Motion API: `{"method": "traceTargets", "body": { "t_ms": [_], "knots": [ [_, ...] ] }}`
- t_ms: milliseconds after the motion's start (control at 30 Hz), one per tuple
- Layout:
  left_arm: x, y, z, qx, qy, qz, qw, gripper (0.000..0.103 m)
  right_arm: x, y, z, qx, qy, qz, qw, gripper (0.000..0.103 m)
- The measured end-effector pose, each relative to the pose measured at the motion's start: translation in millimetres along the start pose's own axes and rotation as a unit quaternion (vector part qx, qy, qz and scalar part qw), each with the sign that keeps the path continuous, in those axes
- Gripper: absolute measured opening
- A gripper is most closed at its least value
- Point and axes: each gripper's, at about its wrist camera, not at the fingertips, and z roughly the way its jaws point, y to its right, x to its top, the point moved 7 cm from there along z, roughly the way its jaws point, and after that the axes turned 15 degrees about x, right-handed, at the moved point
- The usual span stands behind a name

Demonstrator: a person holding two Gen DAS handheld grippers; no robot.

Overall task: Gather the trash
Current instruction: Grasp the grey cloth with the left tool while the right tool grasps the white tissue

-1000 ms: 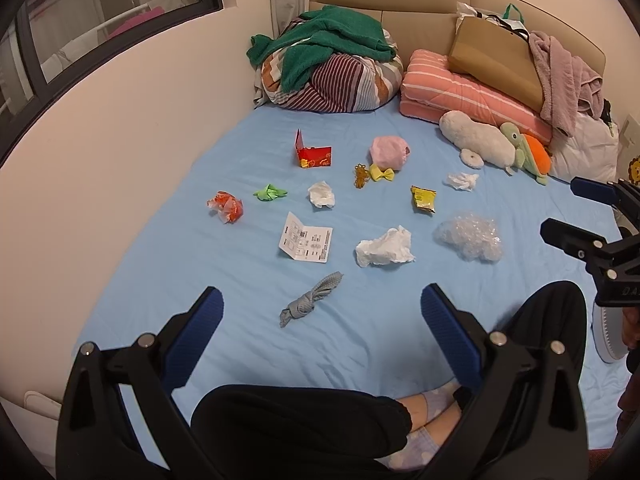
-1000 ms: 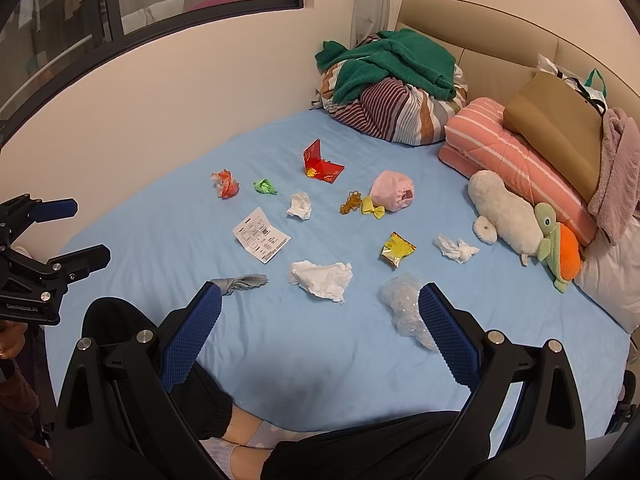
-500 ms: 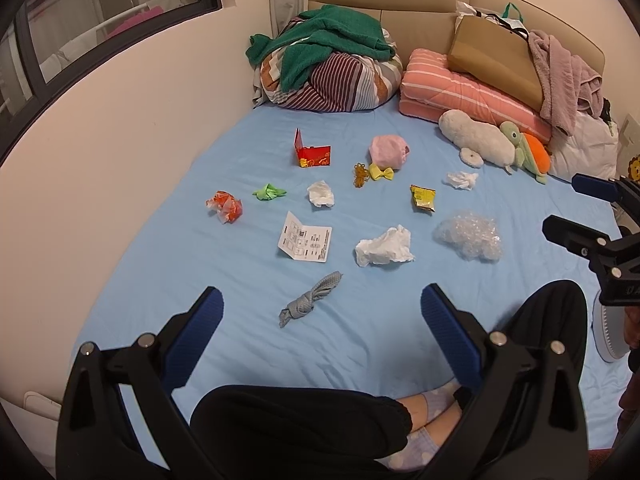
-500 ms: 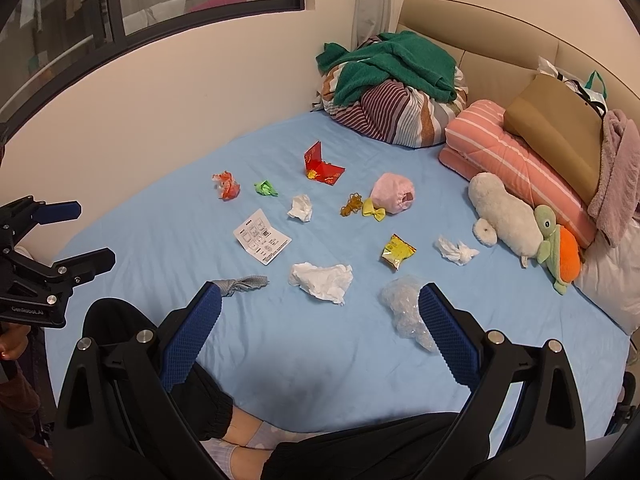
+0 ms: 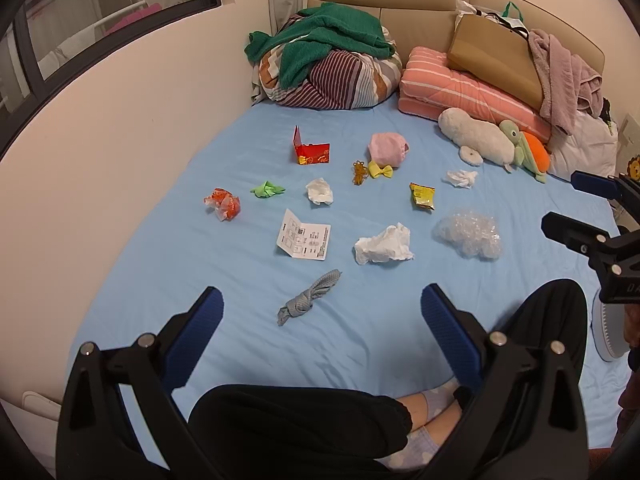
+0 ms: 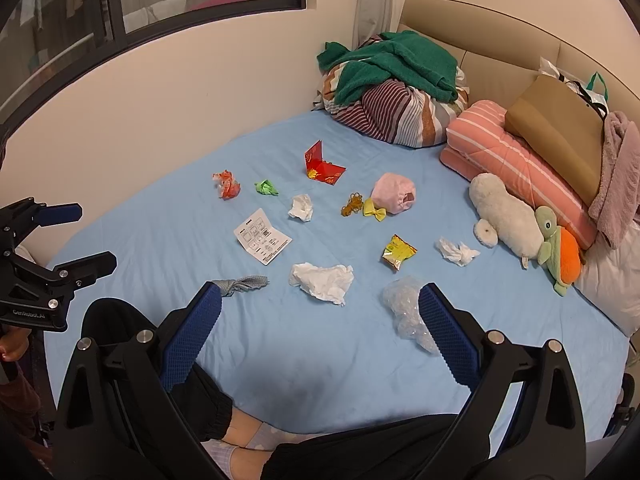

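Both claws are hanging spread wide and empty: left gripper (image 5: 322,312), right gripper (image 6: 320,310). Crumpled tissue (image 6: 322,282) is lying mid-frame on the blue bedsheet (image 6: 320,360); likely light, soft, crushable, so pinching its bunched middle looks best. Bubble wrap (image 6: 404,308) is sitting by the right finger.

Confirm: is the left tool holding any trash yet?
No, the left tool is open with nothing between its fingers, and the grey knotted cloth lies loose on the blue sheet.

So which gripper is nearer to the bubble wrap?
Right. The right gripper has the bubble wrap beside its right finger; the left gripper hovers farther, nearer the grey sock.
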Motion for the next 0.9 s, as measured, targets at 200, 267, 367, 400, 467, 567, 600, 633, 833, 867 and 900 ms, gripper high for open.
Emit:
{"method": "traceTargets", "body": {
  "t_ms": [200,267,367,400,467,567,600,633,833,867,900],
  "knots": [
    [-8,3,5,0.001,-0.003,-0.002,1.0,0.099,0,-1,3,-0.001,-0.002,-0.004,1.0,0.096],
    [-9,2,10,0.001,-0.006,-0.003,1.0,0.099,0,-1,6,-0.005,-0.002,-0.008,1.0,0.096],
    [-12,-1,17,0.002,-0.011,-0.005,0.9999,0.099,-3,-4,13,0.0,-0.004,-0.01,1.0,0.096],
    [-13,-2,20,0.002,-0.013,-0.006,0.9999,0.099,-3,-5,16,0.001,-0.006,-0.011,1.0,0.096],
    [-16,-4,28,0.001,-0.019,-0.009,0.9998,0.099,-3,-6,24,-0.003,-0.008,-0.017,1.0,0.096],
    [-23,-6,41,-0.006,-0.033,-0.013,0.9993,0.099,-4,-10,37,-0.003,-0.013,-0.025,1.0,0.096],
    [-25,-7,46,-0.007,-0.037,-0.014,0.9992,0.099,-4,-11,42,-0.001,-0.015,-0.026,1.0,0.096],
    [-27,-7,50,-0.008,-0.041,-0.014,0.999,0.099,-5,-12,48,0.002,-0.018,-0.027,0.999,0.096],
    [-35,-6,82,-0.021,-0.068,-0.009,0.9974,0.099,-8,-10,89,0.012,-0.037,-0.021,0.999,0.096],
    [-36,-6,89,-0.023,-0.074,-0.008,0.997,0.099,-9,-7,98,0.012,-0.041,-0.018,0.999,0.096],
    [-37,-5,96,-0.022,-0.08,-0.007,0.9965,0.099,-10,-4,106,0.01,-0.044,-0.016,0.999,0.096]
  ]
}}
